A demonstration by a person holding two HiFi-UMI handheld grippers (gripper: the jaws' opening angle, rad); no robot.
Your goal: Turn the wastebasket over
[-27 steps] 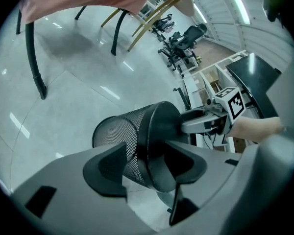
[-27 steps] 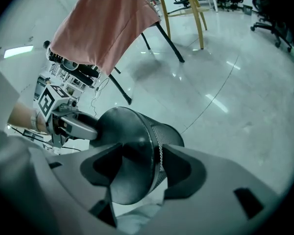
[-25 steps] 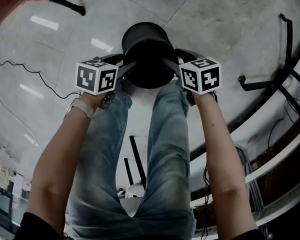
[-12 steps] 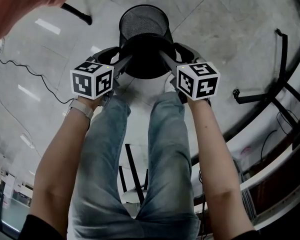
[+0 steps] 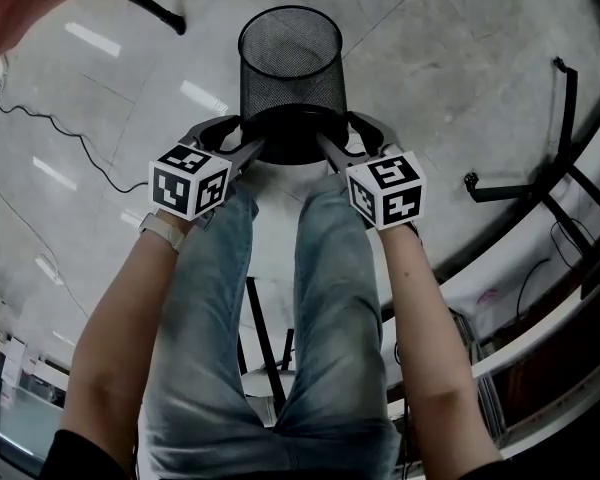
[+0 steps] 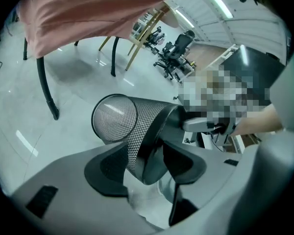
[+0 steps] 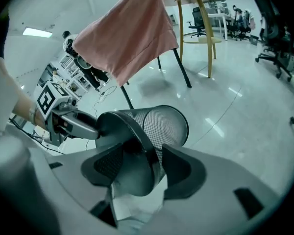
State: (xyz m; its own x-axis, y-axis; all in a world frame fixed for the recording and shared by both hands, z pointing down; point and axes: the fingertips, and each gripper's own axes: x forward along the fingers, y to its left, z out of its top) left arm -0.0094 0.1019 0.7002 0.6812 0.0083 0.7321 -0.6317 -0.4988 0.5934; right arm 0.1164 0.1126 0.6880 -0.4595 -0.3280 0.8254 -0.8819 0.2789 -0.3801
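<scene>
Mid-flip, apparently: the black wire-mesh wastebasket [image 5: 291, 63] hangs clear of the glossy pale floor [image 5: 460, 78], base pointing away from the person. The left gripper [image 6: 146, 163] and right gripper [image 7: 137, 168] clamp opposite sides of its solid rim [image 6: 154, 136] — 1 finger inside, 1 outside, set fairly wide. The next move likely needs both wrists rolling together until the mouth faces down.

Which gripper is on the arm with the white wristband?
The left gripper, holding the wastebasket: white wristband behind it; the right gripper's wrist is bare.
</scene>
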